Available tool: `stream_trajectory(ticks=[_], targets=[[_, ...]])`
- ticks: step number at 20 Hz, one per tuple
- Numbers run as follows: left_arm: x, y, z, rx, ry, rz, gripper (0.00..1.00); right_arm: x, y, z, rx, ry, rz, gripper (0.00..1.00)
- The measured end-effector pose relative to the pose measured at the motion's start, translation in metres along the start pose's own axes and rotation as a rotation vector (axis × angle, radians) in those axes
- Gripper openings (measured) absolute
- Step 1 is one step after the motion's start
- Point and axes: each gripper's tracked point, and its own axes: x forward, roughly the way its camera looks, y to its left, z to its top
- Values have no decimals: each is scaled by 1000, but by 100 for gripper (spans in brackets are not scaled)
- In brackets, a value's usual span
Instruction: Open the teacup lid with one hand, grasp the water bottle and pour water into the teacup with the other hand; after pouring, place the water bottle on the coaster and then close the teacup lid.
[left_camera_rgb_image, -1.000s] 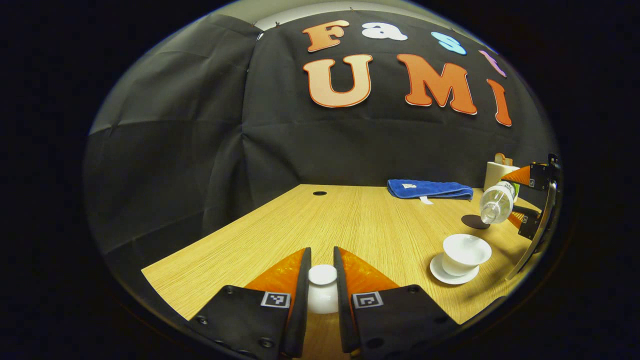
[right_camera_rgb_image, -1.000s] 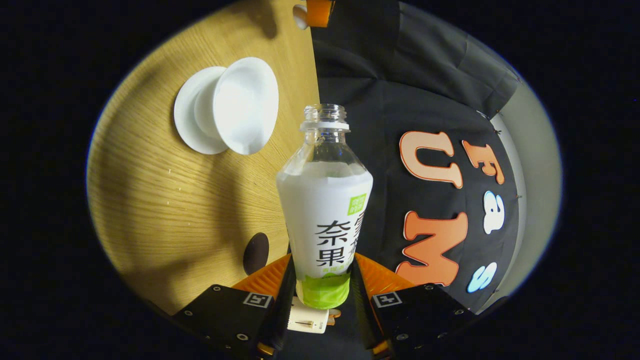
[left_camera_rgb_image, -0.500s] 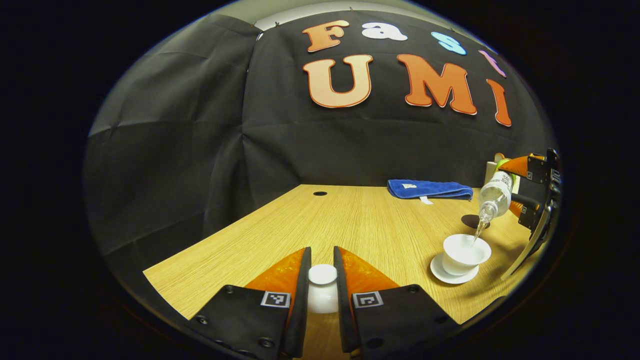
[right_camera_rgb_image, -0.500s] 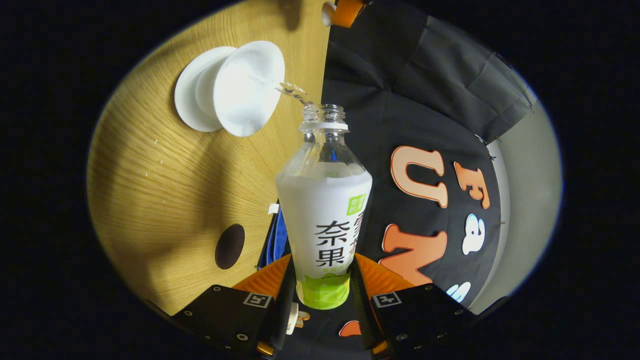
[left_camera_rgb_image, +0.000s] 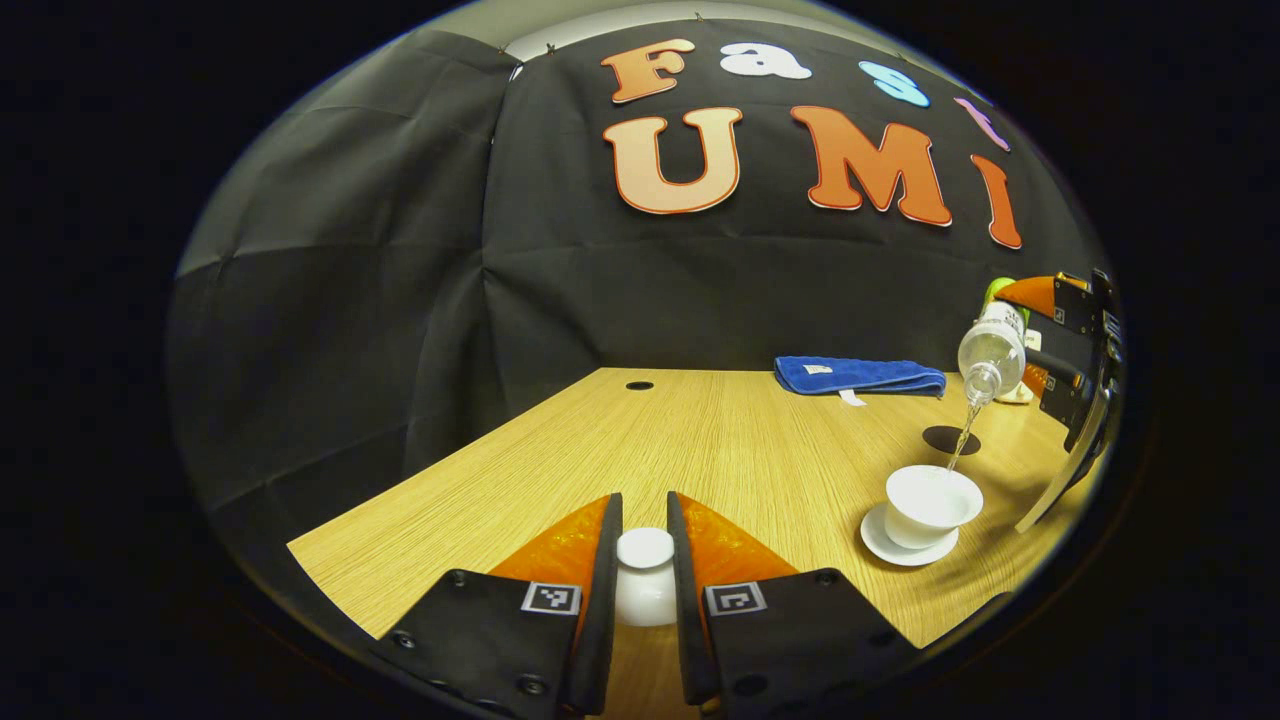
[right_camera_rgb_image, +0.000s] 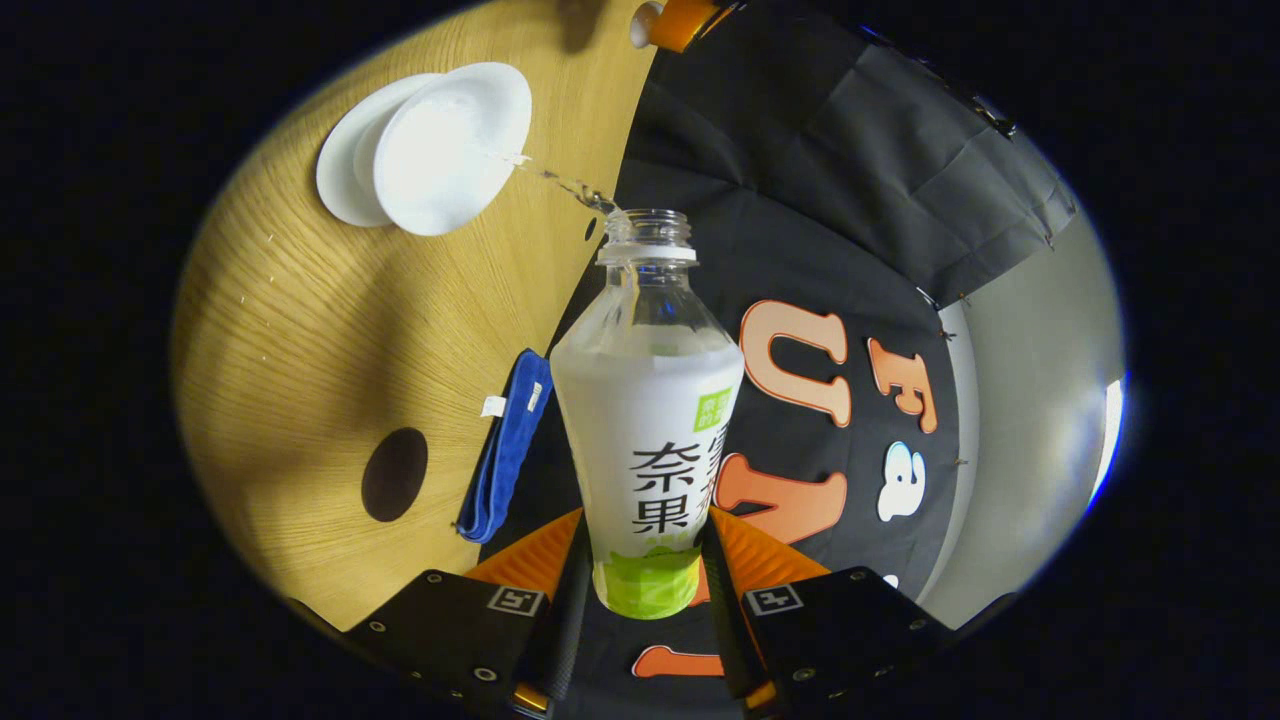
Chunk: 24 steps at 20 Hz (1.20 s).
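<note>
My left gripper is shut on the white teacup lid, held low over the near part of the table. The open white teacup stands on its saucer at the right. Above it, my right gripper tilts the water bottle mouth-down, and a thin stream falls into the cup. In the right gripper view, the right gripper is shut on the bottle, the stream runs from its mouth to the teacup, and the dark round coaster lies bare on the table.
A folded blue cloth lies at the table's far edge and appears again as the blue cloth beside the coaster. The wooden table has a small round hole near the back. Black cloth walls close in behind.
The right gripper has raised and tipped the bottle further; water started flowing half a second ago and still pours into the cup. The left gripper has stayed still with the lid.
</note>
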Motion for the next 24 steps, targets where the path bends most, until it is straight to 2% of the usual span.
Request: stream_trajectory(ticks=[1,2,7,10,11,12,18,24], targets=[[-2,1,0,1,1,0,31,1,-3,0,-7,-3,-13,55],[-1,0,-1,2,1,-1,31,1,-6,-1,-10,-4,-23,58],[-1,4,0,4,2,3,31,6,-28,-6,-49,-7,-93,58],[-1,2,-1,2,4,-1,31,8,-47,-10,-88,-10,-168,58],[0,2,-3,2,7,-2,31,9,-52,-9,-110,-12,-193,55],[-1,0,-3,1,10,-5,31,10,-55,-10,-122,-12,-209,58],[0,0,-3,4,9,-5,31,10,-55,-7,-147,-19,-232,58],[-1,-6,-1,33,0,-16,31,9,-23,19,-187,-83,-192,58]])
